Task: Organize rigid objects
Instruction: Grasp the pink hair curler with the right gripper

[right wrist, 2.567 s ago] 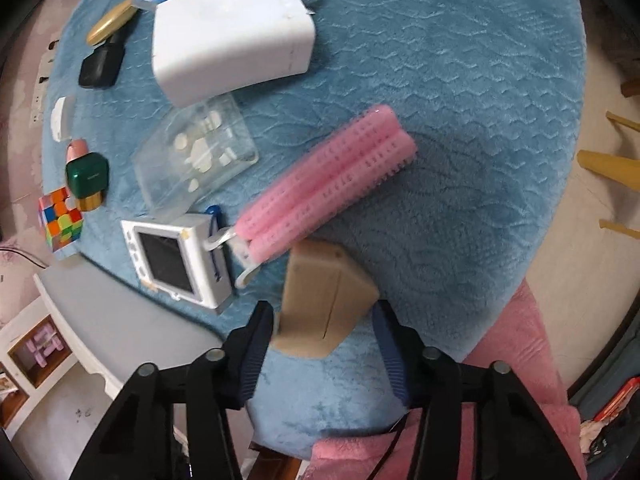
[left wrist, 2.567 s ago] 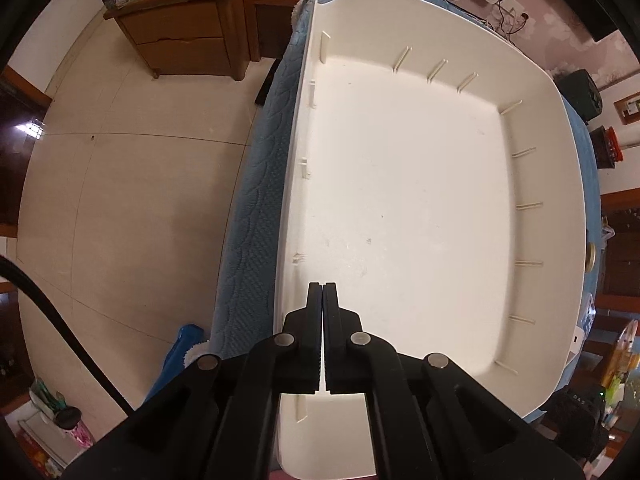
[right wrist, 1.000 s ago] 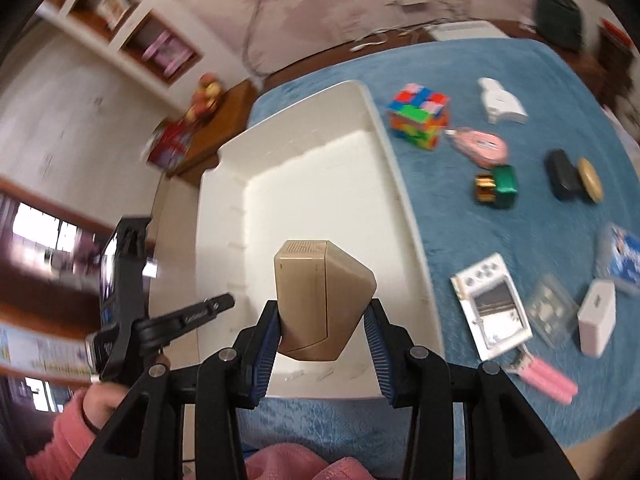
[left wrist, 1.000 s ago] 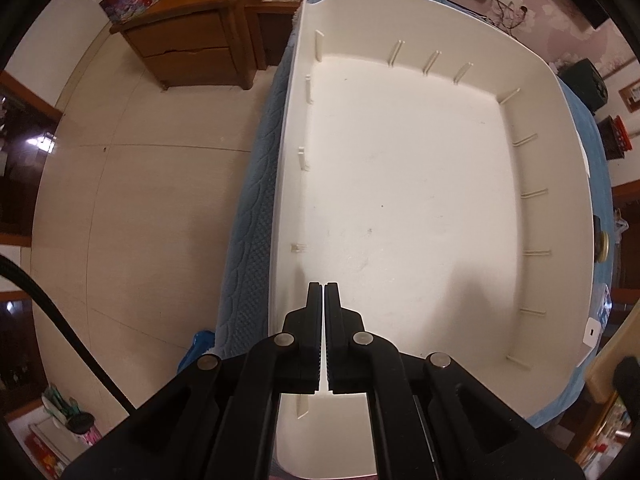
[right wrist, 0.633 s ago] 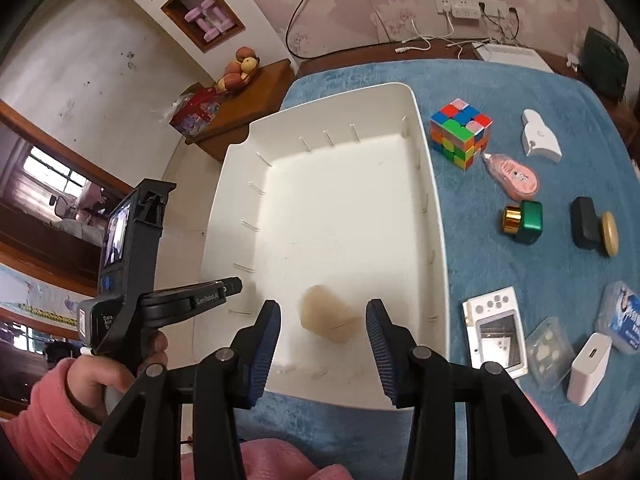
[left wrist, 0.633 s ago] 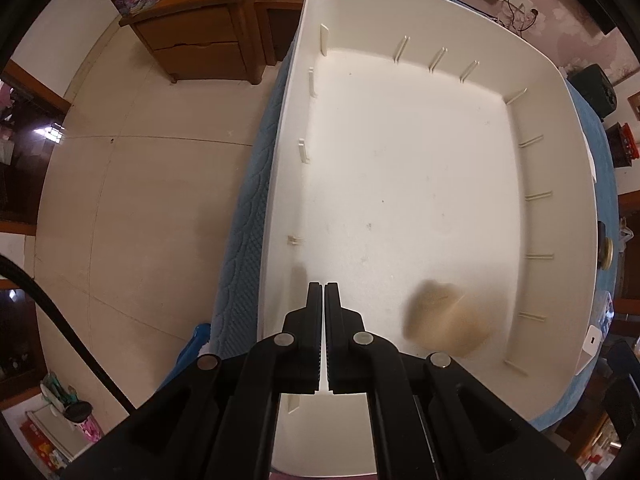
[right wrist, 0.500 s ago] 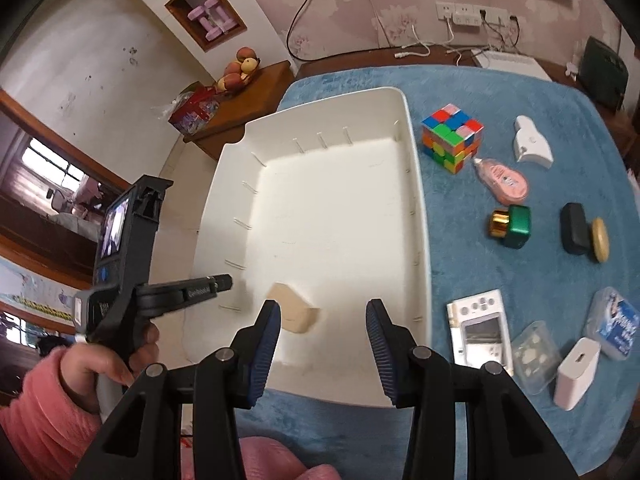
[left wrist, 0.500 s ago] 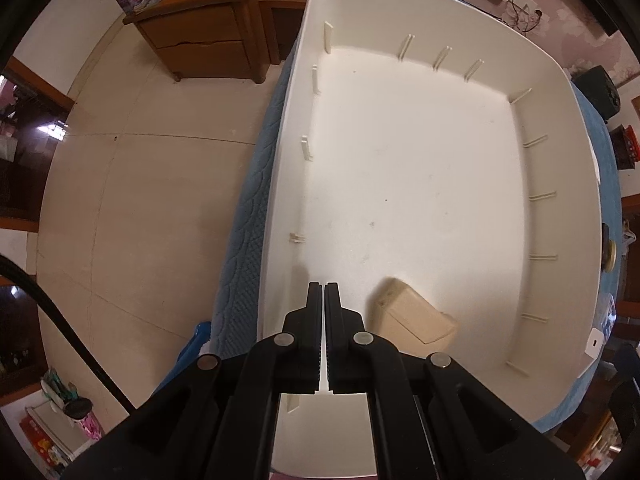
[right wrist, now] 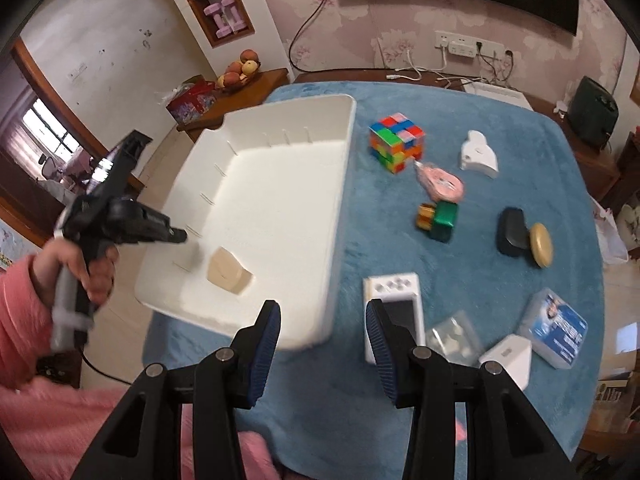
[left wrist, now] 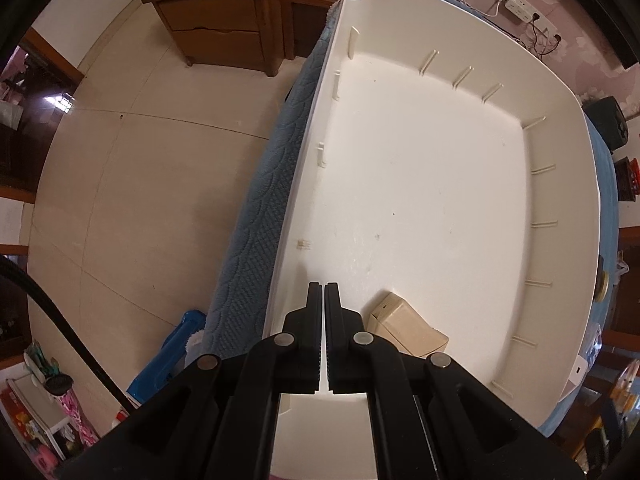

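Observation:
A tan wedge-shaped block (right wrist: pixel 229 270) lies inside the big white tray (right wrist: pixel 338 184), near its front left corner. The same tan block (left wrist: pixel 408 330) shows beside my left gripper (left wrist: pixel 323 292), which hangs shut and empty over the white tray (left wrist: pixel 592 184), pointing down. My right gripper (right wrist: pixel 323 320) is open with nothing between its fingers, above the tray's front right corner. In the right wrist view a hand in a pink sleeve holds the left gripper (right wrist: pixel 176 235) over the tray's left wall.
On the blue cloth right of the tray lie a colour cube (right wrist: pixel 396 142), a pink tape roller (right wrist: pixel 440 182), a green and gold bottle (right wrist: pixel 438 218), a white handheld game (right wrist: pixel 394 312), a white charger (right wrist: pixel 508 360) and several other small items. Bare floor (left wrist: pixel 140 200) lies left of the table.
My right gripper let go of the tan block, which dropped into the tray and came to rest near the front left. The right gripper then swung to the right. The left stayed shut and still.

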Tool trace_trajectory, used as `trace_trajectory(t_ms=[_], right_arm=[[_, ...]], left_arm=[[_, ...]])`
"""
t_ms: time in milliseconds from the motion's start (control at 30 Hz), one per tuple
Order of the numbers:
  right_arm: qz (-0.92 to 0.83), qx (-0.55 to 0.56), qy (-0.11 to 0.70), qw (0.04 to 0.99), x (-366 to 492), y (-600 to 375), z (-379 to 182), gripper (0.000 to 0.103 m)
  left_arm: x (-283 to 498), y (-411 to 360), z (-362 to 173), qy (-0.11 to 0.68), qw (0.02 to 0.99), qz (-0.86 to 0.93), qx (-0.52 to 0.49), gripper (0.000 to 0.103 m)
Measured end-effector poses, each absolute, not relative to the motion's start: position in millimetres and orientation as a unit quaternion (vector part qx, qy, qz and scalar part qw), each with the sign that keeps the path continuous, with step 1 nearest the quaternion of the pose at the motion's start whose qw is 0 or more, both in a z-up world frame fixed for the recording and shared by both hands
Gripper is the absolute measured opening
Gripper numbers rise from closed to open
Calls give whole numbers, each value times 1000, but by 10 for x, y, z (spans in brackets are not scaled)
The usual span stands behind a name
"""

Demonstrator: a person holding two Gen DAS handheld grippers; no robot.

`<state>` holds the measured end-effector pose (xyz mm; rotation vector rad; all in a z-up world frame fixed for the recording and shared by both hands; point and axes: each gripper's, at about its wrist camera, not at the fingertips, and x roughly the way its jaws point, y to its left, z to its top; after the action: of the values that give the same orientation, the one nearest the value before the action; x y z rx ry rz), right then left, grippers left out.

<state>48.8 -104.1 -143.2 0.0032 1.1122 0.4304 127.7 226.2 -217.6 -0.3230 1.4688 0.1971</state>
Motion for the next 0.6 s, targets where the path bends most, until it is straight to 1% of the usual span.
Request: trace_trajectory(t_ms=[167, 300, 600], right_arm=[[185, 7, 531, 827, 371, -1304, -1585, 45], [166, -33, 548, 819, 272, -1412, -1777, 45], [155, -47, 587, 793, 170, -1571, -2185, 45]], left_arm=[[1275, 2302, -2198, 667, 725, 91, -144, 2], [1245, 2322, -2215, 667, 725, 95, -142, 2], [1192, 2257, -2230, 671, 723, 97, -135, 1]])
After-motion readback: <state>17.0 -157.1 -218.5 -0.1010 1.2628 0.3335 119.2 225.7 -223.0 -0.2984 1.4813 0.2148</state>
